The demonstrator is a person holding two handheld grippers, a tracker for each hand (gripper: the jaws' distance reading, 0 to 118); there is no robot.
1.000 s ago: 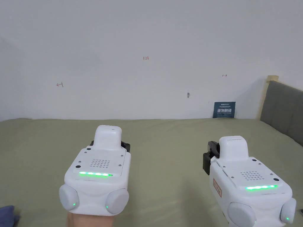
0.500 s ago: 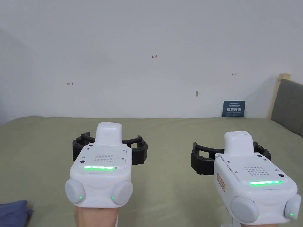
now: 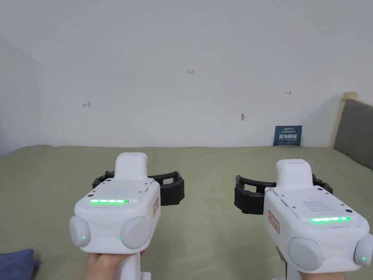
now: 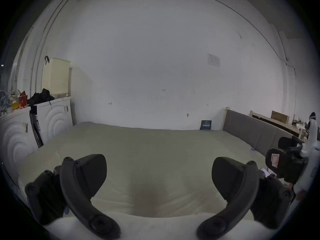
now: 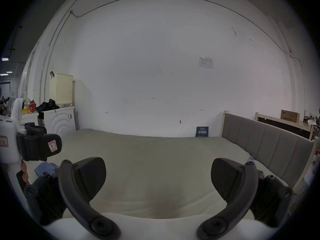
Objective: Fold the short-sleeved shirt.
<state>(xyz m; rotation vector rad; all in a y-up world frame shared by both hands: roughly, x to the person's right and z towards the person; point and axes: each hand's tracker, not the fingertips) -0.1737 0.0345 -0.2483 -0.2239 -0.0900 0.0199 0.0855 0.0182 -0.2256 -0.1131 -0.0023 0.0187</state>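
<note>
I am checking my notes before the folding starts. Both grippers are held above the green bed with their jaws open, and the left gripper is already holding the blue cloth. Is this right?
Not quite. The left gripper holds nothing: in the left gripper view its jaws stand wide apart over the bare green bed. The blue cloth lies apart at the bed's near left, as the head view shows. The right gripper is open too.

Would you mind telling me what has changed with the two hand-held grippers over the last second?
Both opened: a second ago their jaws were closed in the head view; now the left hand-held gripper and right hand-held gripper stand wide apart, holding nothing. The left one's body has also turned slightly. Unchanged: both hover over the bed, and the blue shirt lies untouched at the lower left.
</note>
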